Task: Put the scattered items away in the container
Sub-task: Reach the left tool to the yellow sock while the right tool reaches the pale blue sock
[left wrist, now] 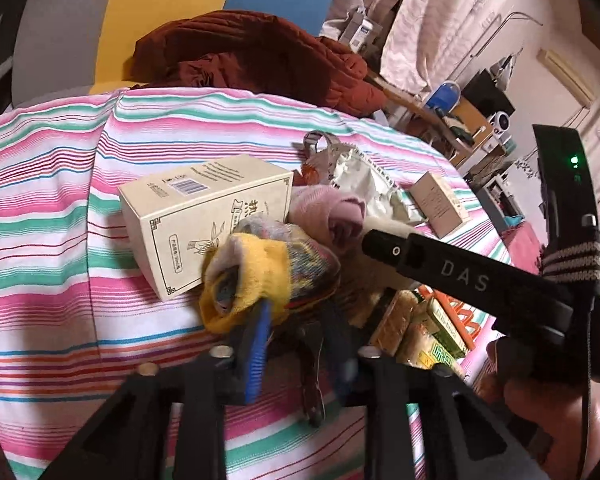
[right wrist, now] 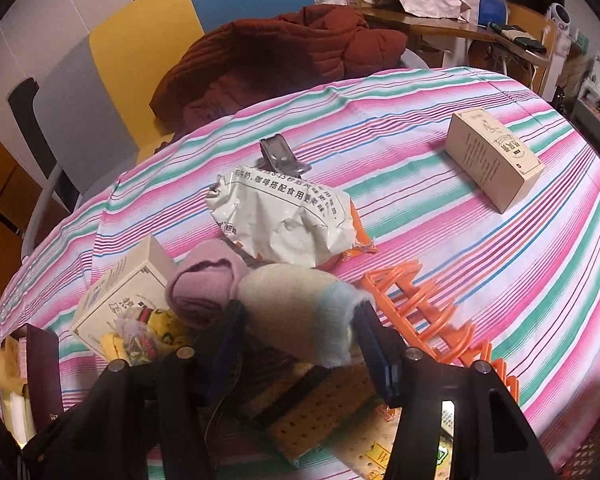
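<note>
Left gripper (left wrist: 300, 340) pinching yellow sock (left wrist: 244, 280) above striped desk (left wrist: 60, 208). Cream box (left wrist: 204, 216) just behind sock. Pink sock (left wrist: 332, 212), crumpled white packet (left wrist: 364, 184) beyond. Right gripper (left wrist: 452, 272) beside them.

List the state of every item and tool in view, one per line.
left tool: shut on the yellow sock.
right tool: closed on the beige sock.
pink sock: rolled up, lying beside the beige sock.
snack bag: crumpled, lying on the striped cloth.
orange basket: open, packets already inside.
far box: closed, lying apart on the cloth.
near box: closed, against the socks.
</note>
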Tool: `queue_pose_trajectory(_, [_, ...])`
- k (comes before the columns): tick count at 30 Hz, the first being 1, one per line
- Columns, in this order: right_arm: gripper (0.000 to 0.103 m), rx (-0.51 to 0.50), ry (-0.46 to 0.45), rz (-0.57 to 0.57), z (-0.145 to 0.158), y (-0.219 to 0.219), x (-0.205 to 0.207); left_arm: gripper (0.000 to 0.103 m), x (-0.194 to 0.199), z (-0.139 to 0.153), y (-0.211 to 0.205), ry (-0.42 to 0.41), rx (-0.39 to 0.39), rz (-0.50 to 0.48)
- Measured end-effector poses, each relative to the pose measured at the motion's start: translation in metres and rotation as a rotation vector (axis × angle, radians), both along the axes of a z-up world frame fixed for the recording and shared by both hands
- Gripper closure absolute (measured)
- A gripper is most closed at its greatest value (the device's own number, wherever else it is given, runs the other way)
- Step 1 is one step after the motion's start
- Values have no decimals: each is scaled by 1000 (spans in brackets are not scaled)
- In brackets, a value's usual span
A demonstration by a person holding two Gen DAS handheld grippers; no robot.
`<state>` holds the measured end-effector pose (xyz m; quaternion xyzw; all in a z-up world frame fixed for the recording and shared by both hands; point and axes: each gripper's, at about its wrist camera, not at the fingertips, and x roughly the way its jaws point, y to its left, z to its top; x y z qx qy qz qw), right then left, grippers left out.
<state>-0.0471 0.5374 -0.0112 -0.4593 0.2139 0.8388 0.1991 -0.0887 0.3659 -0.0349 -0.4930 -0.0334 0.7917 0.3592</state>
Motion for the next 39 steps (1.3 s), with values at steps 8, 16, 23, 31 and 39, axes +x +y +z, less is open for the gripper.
queue_pose_trajectory(8, [46, -1, 1, 0, 0, 1, 0, 100, 12, 6, -8, 68, -3, -60])
queue_pose_trajectory(16, [48, -18, 15, -14, 2, 2, 3, 100, 23, 10, -41, 43, 26, -17])
queue_pose_trajectory(23, [48, -40, 26, -54, 2, 7, 9, 78, 9, 14, -18, -22, 66, -10])
queue_pose_trajectory(31, [48, -74, 40, -83, 1, 16, 12, 64, -2, 13, 17, 25, -4, -4])
queue_pose_trajectory(39, [48, -71, 37, -86, 0, 15, 11, 90, -17, -3, 12, 18, -55, 47])
